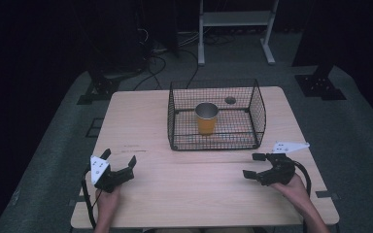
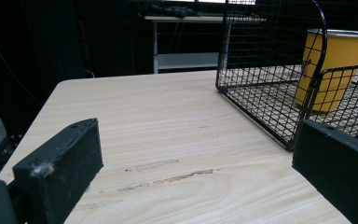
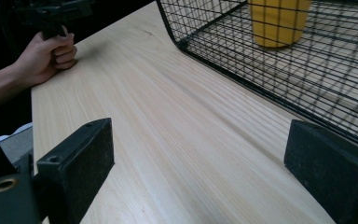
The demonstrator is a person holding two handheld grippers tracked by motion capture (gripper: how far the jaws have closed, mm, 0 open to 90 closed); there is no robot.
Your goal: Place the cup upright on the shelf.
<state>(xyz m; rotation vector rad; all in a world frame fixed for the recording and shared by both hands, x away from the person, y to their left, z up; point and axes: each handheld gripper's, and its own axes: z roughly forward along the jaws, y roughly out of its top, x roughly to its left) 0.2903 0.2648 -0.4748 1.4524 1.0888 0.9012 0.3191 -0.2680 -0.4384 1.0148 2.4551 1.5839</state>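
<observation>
Resting wide open and empty at the near left, the left gripper [image 1: 120,161] faces the upright yellow cup [image 1: 206,118] standing inside the wire basket [image 1: 175,124] farther off, roughly midway across to the right gripper [image 1: 253,165], equally spread and empty.

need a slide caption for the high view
Two open hand-held grippers, left and right, rest on a wooden table before a wire basket holding an upright yellow cup.
</observation>
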